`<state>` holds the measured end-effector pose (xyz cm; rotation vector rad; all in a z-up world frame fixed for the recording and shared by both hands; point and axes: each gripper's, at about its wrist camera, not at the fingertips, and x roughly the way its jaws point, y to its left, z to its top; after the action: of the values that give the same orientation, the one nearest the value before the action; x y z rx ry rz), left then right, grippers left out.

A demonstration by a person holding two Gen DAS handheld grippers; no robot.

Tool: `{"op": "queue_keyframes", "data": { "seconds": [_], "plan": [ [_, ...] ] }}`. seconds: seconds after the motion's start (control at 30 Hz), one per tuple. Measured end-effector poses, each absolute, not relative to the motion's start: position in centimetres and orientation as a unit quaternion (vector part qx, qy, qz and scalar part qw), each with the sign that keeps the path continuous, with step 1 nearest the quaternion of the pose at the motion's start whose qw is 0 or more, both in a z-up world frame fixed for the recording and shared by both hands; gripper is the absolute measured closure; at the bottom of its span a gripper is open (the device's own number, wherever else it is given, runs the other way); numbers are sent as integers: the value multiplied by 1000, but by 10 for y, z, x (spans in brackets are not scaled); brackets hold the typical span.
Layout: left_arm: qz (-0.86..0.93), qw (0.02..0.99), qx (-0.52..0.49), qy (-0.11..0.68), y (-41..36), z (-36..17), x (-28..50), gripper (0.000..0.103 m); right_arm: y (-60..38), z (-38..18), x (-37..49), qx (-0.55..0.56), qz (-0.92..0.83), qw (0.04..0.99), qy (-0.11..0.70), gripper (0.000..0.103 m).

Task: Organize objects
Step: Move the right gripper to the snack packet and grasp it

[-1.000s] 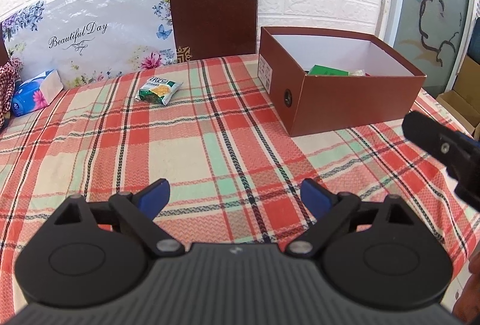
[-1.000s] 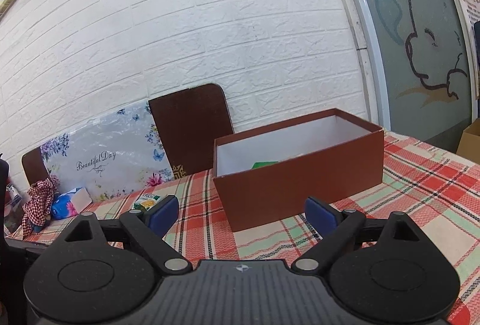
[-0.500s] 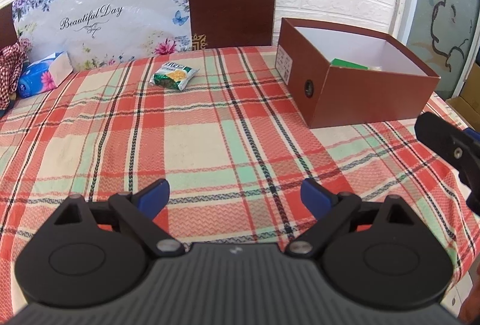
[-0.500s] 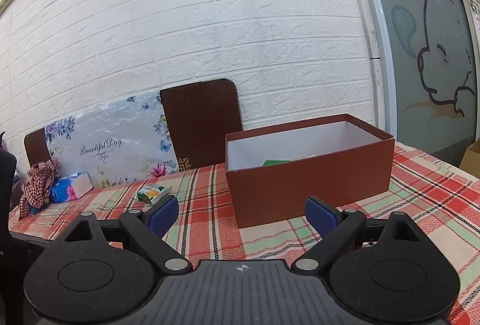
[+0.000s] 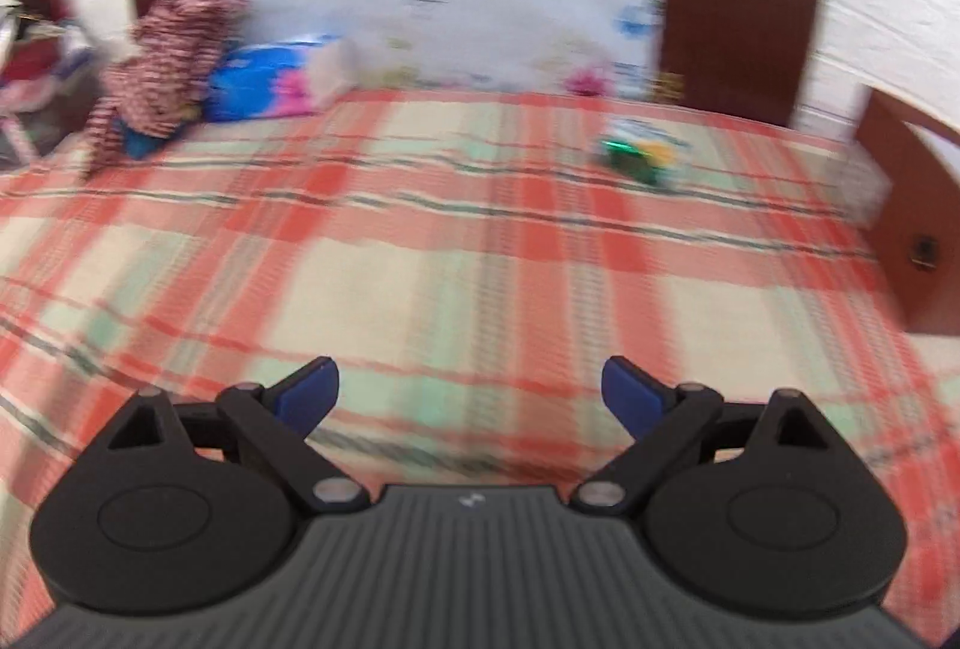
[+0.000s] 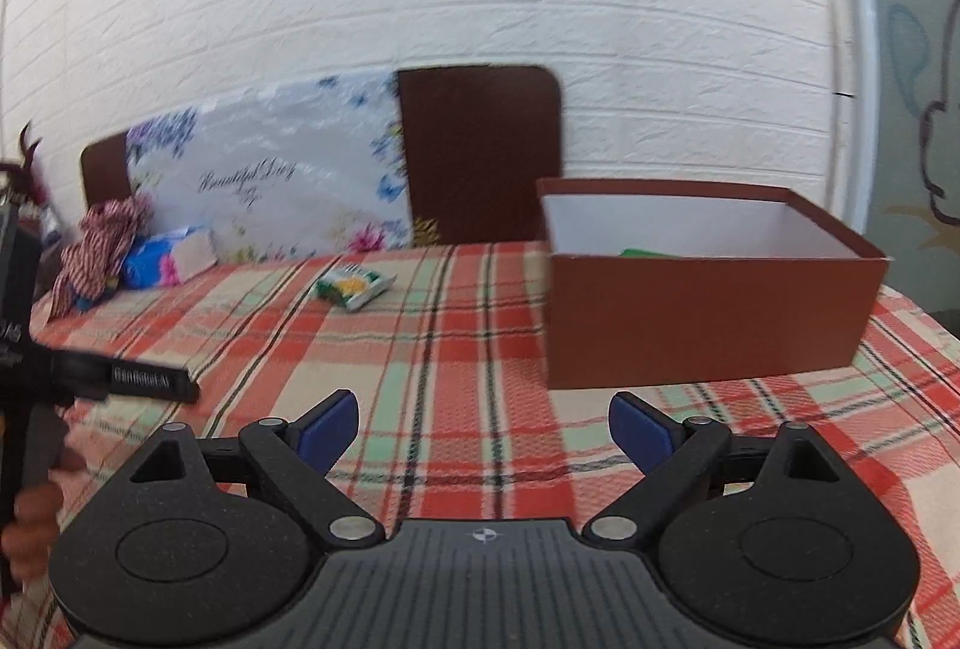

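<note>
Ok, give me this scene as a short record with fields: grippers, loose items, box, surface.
left gripper: open, empty
right gripper: open, empty
snack packet: lying on the tablecloth, left of the box
brown box: open-topped, something green inside
tissue pack: far left edge, beside the striped cloth
tablecloth: red plaid

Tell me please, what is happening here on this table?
A person holds a gripper in each hand above a table with a plaid cloth. The left gripper and the right gripper are both open and hold nothing. One snack packet lies loose on the cloth. The brown box stands at the right with something green inside. A blue tissue pack lies at the far left.
</note>
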<state>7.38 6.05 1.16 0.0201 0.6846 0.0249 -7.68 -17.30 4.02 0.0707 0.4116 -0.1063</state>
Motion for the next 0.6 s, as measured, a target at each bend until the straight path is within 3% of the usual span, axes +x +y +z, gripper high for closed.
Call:
{"op": "queue_keyframes", "data": {
  "seconds": [0.17, 0.23, 0.6],
  "plan": [
    [58, 946, 1, 320, 109, -22, 100, 3, -148, 27, -31, 9, 2, 972, 235, 11],
    [41, 948, -40, 314, 121, -21, 102, 0, -141, 21, -4, 1, 11, 974, 226, 11],
    [42, 949, -40, 309, 120, -23, 104, 0, -122, 16, 175, 38, -36, 984, 173, 11]
  ]
}}
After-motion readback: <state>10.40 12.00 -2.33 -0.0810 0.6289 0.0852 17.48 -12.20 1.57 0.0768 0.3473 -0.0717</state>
